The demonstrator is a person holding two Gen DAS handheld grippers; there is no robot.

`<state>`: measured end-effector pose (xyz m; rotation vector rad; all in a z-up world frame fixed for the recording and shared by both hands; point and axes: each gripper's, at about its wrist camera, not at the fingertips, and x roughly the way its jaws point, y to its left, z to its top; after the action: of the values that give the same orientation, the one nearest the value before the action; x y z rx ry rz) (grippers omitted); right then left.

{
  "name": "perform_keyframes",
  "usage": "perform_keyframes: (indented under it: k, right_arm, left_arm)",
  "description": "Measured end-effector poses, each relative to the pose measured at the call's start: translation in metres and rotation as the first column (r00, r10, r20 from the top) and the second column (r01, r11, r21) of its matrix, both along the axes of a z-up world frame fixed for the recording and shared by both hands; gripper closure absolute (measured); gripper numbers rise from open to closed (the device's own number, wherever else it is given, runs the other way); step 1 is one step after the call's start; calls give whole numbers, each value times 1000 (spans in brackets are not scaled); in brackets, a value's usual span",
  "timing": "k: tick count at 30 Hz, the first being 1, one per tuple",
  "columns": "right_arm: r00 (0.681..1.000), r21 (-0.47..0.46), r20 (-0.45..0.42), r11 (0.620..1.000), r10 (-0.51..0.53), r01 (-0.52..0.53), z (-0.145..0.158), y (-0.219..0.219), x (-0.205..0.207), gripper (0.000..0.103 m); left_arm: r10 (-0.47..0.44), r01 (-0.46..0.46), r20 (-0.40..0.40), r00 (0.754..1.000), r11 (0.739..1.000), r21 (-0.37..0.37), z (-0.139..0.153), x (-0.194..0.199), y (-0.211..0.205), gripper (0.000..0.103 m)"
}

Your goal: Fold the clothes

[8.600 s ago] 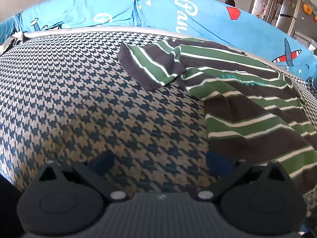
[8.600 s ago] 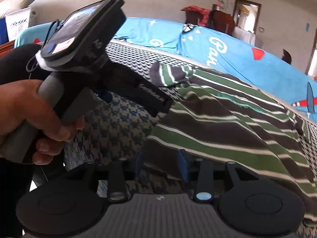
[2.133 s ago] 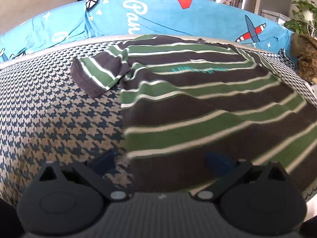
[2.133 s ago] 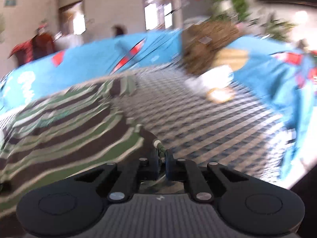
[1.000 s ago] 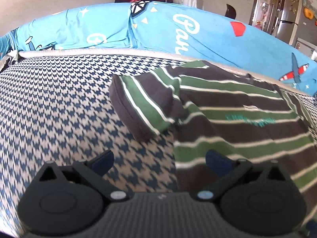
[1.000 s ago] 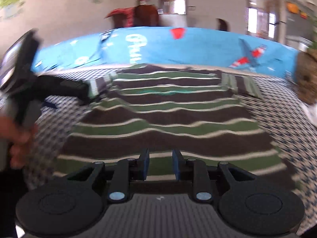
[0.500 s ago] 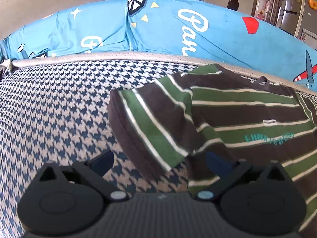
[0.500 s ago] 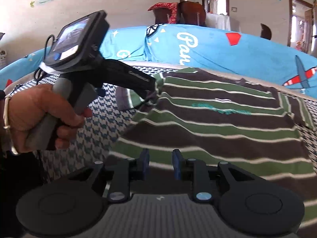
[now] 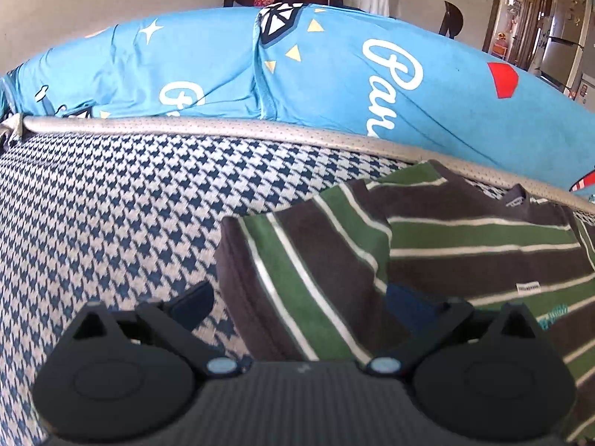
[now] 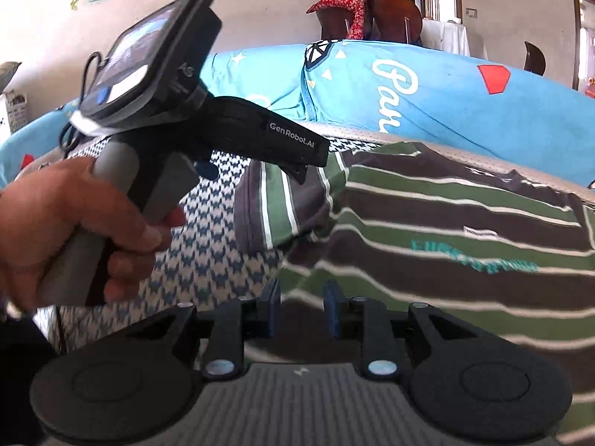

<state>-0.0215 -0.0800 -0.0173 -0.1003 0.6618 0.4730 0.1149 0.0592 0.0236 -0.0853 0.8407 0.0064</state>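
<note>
Sleeve (image 9: 308, 278) hem lies between spread left tongs (image 9: 301, 304); right tongs (image 10: 301, 308) seemingly part-spread over shirt (image 10: 446, 245).

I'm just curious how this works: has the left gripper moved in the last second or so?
Yes. The left gripper has come forward toward the blue cushion; the striped shirt's sleeve now lies between its open fingers.

The left gripper (image 10: 297, 174) is black, with a grey handle, a thin black cable at the back, and white letters on its side that say GenRobot.AI. A small screen (image 10: 130, 67) with a blue button sits on top of it. The right gripper (image 10: 301, 310) has blue pads (image 10: 273, 310), two big round black discs and shiny round screws.
</note>
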Motion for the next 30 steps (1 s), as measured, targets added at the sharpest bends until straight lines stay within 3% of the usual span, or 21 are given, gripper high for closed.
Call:
perform_keyframes:
  k: [9,16,23,24,26,30]
  right_arm:
    - [1000,8,-22,1000,3,-2,-10,26,45,77]
    - [997,32,-51,998,-51,53,-19,30,78,71]
    - [996,42,-82,998,-45,49,-30,37,96,71]
    - [995,39,-82,998,-47,51,-32,39,98,72]
    - [997,22,-58,998,-56,58,-34,43,99,90]
    - [1000,43,-27,999,-6,7,-29,56,92,91]
  left_arm:
    - [60,-61,36,998,998,26,2,15,11,0]
    - [84,-84,52,995,996,-1,6,24,24,0]
    - [102,-99,55,993,994,-48,10,20,29,0]
    - [103,-101,60,993,994,-44,11,19,29,0]
    - [109,-106,68,992,994,-36,14,19,30,0]
    - [126,-124,88,988,992,-26,21,20,36,0]
